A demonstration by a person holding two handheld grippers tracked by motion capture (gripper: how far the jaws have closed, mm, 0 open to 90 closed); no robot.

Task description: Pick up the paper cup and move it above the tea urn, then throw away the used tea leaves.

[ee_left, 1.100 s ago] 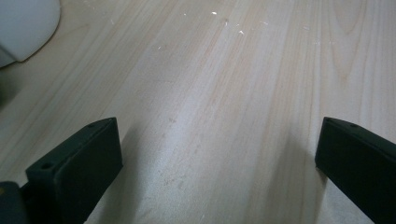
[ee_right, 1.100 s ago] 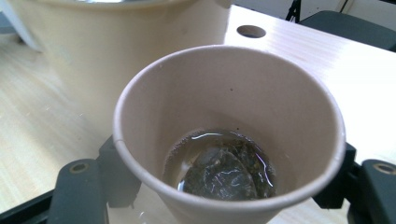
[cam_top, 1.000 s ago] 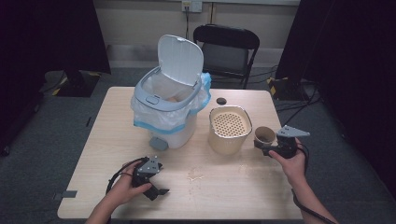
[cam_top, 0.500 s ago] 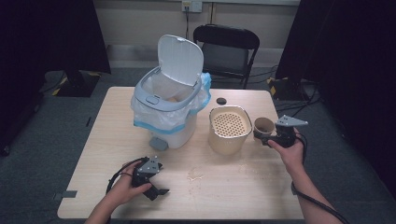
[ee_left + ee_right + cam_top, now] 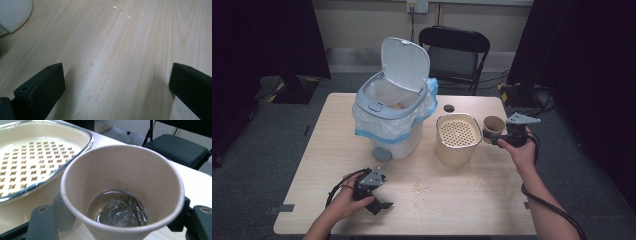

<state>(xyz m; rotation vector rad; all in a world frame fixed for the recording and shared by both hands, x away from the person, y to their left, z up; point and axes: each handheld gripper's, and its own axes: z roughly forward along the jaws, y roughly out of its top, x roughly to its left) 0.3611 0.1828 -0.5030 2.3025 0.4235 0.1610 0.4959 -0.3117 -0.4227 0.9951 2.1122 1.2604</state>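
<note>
Right gripper sits at right of centre in the high view, jaws clamped on the wall of a paper cup, which is held just beside the right rim of the cream strainer container. Cup looks tipped toward the container in that view; can't tell if the two touch.

In the right gripper view the paper cup sits at centre, black jaws at lower left and lower right pressing its sides. Inside, at the bottom: a little brownish liquid and a wet tea bag. The container's perforated insert is at upper left of that frame, a chair seat at upper right.

Left gripper is at lower left of the high view, low over the table, well apart from the cup. Left gripper view: jaws spread wide at the two bottom corners, nothing between them, bare wood grain with a few pale crumbs toward the top.

Pedal bin with lid up and plastic liner stands left of the container, upper centre. Small dark round object lies behind the container. Scattered crumbs on the tabletop at bottom centre.
</note>
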